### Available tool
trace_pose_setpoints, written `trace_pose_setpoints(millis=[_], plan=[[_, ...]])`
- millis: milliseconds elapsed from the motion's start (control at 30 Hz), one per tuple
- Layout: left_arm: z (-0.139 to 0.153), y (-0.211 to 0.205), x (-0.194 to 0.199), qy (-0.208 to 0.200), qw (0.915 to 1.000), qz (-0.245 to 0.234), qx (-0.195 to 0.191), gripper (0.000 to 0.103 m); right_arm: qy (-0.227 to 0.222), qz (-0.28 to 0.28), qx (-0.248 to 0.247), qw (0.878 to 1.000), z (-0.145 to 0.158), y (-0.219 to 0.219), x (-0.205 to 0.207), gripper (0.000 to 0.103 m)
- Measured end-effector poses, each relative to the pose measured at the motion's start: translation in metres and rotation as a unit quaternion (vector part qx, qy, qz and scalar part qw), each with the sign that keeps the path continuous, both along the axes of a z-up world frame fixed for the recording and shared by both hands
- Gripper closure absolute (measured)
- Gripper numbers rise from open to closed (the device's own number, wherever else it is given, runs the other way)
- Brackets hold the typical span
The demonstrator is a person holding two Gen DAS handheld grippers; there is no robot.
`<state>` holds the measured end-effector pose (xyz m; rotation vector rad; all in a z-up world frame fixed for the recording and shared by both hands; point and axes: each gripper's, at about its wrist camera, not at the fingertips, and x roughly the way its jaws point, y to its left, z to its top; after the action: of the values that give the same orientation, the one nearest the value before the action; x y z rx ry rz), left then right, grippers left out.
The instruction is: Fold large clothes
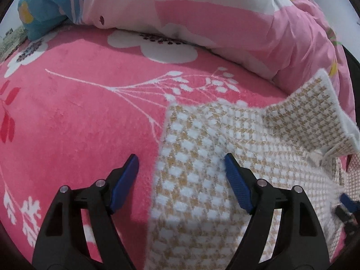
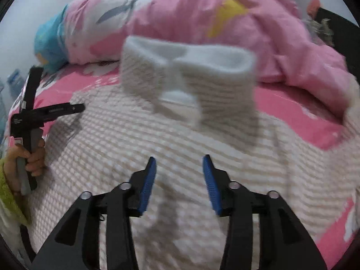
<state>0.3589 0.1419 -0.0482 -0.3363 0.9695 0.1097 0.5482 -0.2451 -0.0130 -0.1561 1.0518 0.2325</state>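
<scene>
A white-and-tan checked knit sweater (image 1: 202, 180) lies flat on the pink flowered bed cover (image 1: 78, 101). My left gripper (image 1: 181, 157) hangs open over the sweater's left edge, one blue pad over the bed cover and the other over the knit, with nothing pinched. In the right wrist view the same sweater (image 2: 135, 135) fills the middle, its white ribbed collar (image 2: 186, 54) raised and blurred at the far end. My right gripper (image 2: 179, 158) stands open above the sweater's body, holding nothing. The left gripper's black frame (image 2: 29, 121) shows at the left, held by a hand (image 2: 33, 159).
A bunched pink patterned quilt (image 1: 225, 18) is heaped along the far side of the bed, with a blue cushion (image 1: 42, 6) at its left end. Bare bed cover lies to the left of the sweater. A green sleeve (image 2: 9, 191) shows at the left edge.
</scene>
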Motion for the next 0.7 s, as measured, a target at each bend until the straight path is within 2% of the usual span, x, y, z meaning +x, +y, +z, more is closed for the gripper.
trace_pose_setpoints(millis=[33,67,167,233,333,433,500,533,567,600,700], plan=[[0.007,-0.001,-0.007,-0.009,1.0000,0.004,0.001,0.030,0.018,-0.004,-0.016,1.000,-0.017,0.003,0.010,0.049],[0.015,-0.001,-0.015,-0.019,0.9998,0.003,0.003,0.030,0.017,-0.008,-0.006,1.000,-0.024,0.001,0.013,0.046],[0.043,-0.015,-0.038,-0.060,0.9974,-0.021,0.033,0.030,0.017,-0.037,0.017,0.999,0.000,-0.011,0.003,0.046],[0.061,-0.034,-0.055,-0.086,0.9933,-0.055,0.054,0.029,-0.004,-0.044,0.034,0.998,0.024,-0.026,-0.022,0.046],[0.072,-0.067,-0.070,-0.091,0.9890,-0.110,0.040,0.023,-0.025,-0.066,0.031,0.997,0.040,-0.050,-0.051,0.045],[0.062,-0.102,-0.077,-0.070,0.9854,-0.154,0.024,0.019,-0.015,-0.086,0.015,0.996,0.026,-0.071,-0.062,0.045],[0.037,-0.130,-0.079,-0.034,0.9826,-0.181,0.024,0.018,0.021,-0.095,0.001,0.995,-0.005,-0.078,-0.059,0.044],[0.023,-0.141,-0.077,-0.011,0.9816,-0.189,0.028,0.018,0.021,-0.093,0.004,0.995,-0.010,-0.082,-0.059,0.044],[0.010,-0.146,-0.078,0.001,0.9817,-0.185,0.046,0.017,0.014,-0.090,0.007,0.996,-0.007,-0.082,-0.062,0.044],[0.006,-0.151,-0.083,-0.014,0.9810,-0.182,0.066,0.014,0.015,-0.093,0.014,0.995,0.001,-0.084,-0.063,0.044],[0.006,-0.152,-0.093,-0.039,0.9807,-0.176,0.077,0.013,-0.008,-0.101,0.072,0.992,0.037,-0.109,-0.078,0.044]])
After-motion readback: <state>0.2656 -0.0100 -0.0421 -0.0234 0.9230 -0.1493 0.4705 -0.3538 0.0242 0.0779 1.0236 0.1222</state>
